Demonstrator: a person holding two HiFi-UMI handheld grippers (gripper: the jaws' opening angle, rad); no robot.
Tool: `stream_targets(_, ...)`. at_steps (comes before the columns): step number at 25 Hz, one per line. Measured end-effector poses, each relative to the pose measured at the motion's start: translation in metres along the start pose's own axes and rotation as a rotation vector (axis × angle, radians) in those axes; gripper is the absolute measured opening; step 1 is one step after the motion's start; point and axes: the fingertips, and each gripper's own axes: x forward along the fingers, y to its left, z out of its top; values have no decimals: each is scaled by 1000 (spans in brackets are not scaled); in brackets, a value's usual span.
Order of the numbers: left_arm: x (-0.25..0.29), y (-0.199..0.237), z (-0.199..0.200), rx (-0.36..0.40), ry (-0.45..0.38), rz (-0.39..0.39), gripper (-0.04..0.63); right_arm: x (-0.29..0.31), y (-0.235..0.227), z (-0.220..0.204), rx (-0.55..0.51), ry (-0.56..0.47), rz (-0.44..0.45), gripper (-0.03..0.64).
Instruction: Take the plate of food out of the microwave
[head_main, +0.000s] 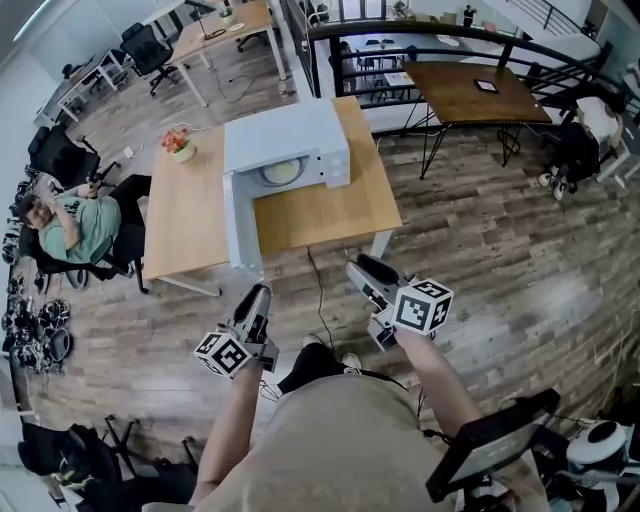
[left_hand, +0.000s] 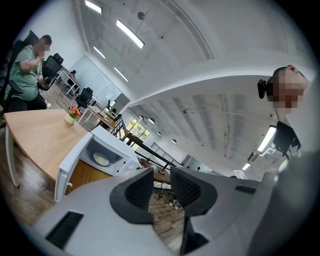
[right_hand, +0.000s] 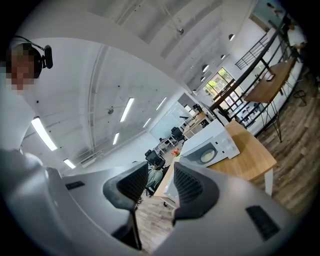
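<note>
Starting at the left gripper (left_hand: 162, 184): fingers (left_hand: 139, 192) released, parted by a narrow gap, nothing between them but floor far below. Same story on the right gripper (right_hand: 159, 184): fingers (right_hand: 189, 186) released, slightly apart, holding nothing. Both held low and close to the body, well short of the microwave (head_main: 298, 140), tips aimed toward it.

And there, inside the microwave's open cavity: the plate of food (head_main: 281, 172), pale and round, well apart from either gripper. Door (head_main: 240, 228) swung wide open on the microwave's left side as seen from the head view, reaching out toward the front edge of the table (head_main: 335, 215).

Under the microwave, that light wooden table. Left of the microwave, on the same table, a small pot of flowers (head_main: 179, 144). Further left of the microwave, off the table, a person in a green top (head_main: 72, 226), seated. In front of the microwave, dropping from the table edge, a thin cable (head_main: 315, 285) trailing down to the wooden floor (head_main: 500, 270). Behind and to the right of the microwave, a darker table (head_main: 470, 92) beside a black railing (head_main: 450, 35).
</note>
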Motion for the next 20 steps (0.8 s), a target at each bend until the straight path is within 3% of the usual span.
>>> stream_targets(10, 17, 47, 36, 22, 3, -23, 95, 64, -6, 0, 7, 41, -57, 144)
stream_targets(20, 37, 88, 60, -27, 34, -69, 95, 111, -6, 6, 5, 49, -136, 144)
